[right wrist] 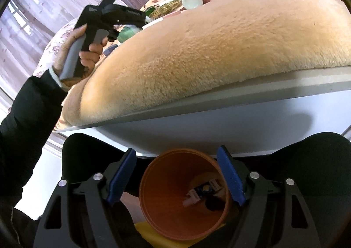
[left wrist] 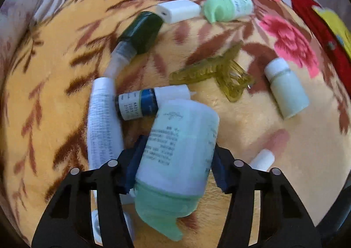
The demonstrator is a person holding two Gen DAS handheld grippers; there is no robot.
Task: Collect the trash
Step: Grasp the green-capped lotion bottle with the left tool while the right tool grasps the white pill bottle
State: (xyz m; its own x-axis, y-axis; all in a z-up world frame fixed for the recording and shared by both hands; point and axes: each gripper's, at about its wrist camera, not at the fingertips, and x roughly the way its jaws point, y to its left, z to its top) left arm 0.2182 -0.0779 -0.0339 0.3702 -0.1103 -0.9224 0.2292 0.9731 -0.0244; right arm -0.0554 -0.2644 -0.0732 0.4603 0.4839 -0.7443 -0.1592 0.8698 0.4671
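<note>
Spread over the bed, a floral blanket (left wrist: 252, 129) carries the clutter, and my left jaws (left wrist: 175, 169) pinch the pale green bottle (left wrist: 179, 147) at six o'clock, needing a firm squeeze before lifting toward the orange cup (right wrist: 184, 199) straddled loosely by my right jaws (right wrist: 175, 184).

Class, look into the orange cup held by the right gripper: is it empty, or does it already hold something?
Not empty. The orange cup already holds a small white-and-blue container and a dark item near its bottom; what the dark item is cannot be told.
</note>
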